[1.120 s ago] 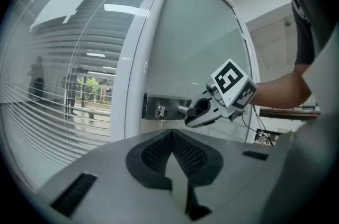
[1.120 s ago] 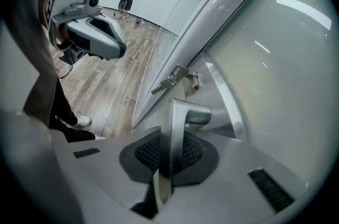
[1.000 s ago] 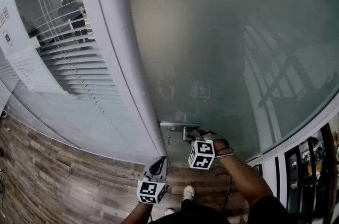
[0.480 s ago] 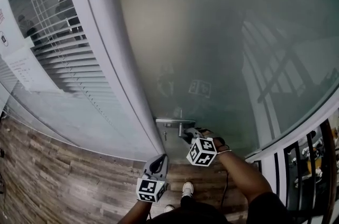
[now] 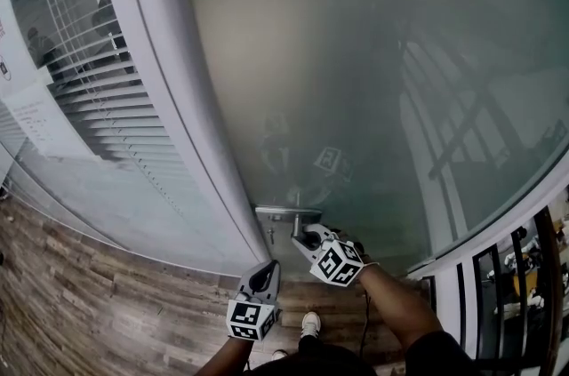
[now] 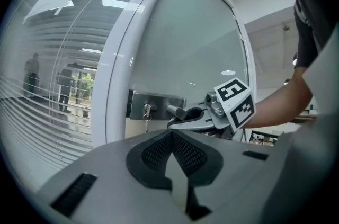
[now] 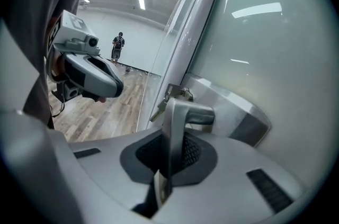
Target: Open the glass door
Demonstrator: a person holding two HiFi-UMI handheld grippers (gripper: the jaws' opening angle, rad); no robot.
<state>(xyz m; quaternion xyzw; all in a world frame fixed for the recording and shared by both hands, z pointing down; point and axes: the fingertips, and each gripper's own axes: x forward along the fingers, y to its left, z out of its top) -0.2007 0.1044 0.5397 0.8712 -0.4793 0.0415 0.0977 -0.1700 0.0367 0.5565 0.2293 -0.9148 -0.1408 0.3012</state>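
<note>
Where the glass door (image 5: 356, 99) meets its white frame (image 5: 178, 125), we take the metal lock plate (image 5: 286, 212) as the reference for every position below. The plate sits on the door's left edge, right against the frame and low on the pane in the head view.

The door handle (image 7: 175, 127) projects from the right part of the plate (image 7: 228, 112). A key (image 7: 172, 93) sits in the plate's left part, with more keys hanging from it.

We find the right gripper (image 5: 307, 239) directly in front of the plate, pointing at it and angled downward. Its jaws are clamped on the handle lever, which runs between the mesh pads (image 7: 193, 151) with no gap visible on either side. The left gripper view confirms this grip: the right gripper (image 6: 185, 114) encloses the handle (image 6: 175, 110) just right of the plate (image 6: 156, 104).

The left gripper (image 5: 262, 276) is held below the plate and slightly left of it, clear of the door and the handle. Its jaws are pressed together tip to tip in its own view (image 6: 172, 135), and nothing is held between them.

Left of the plate, beyond the frame, a glass panel backs slatted blinds (image 5: 98, 90). Below the plate lies a wood floor (image 5: 80, 294).
</note>
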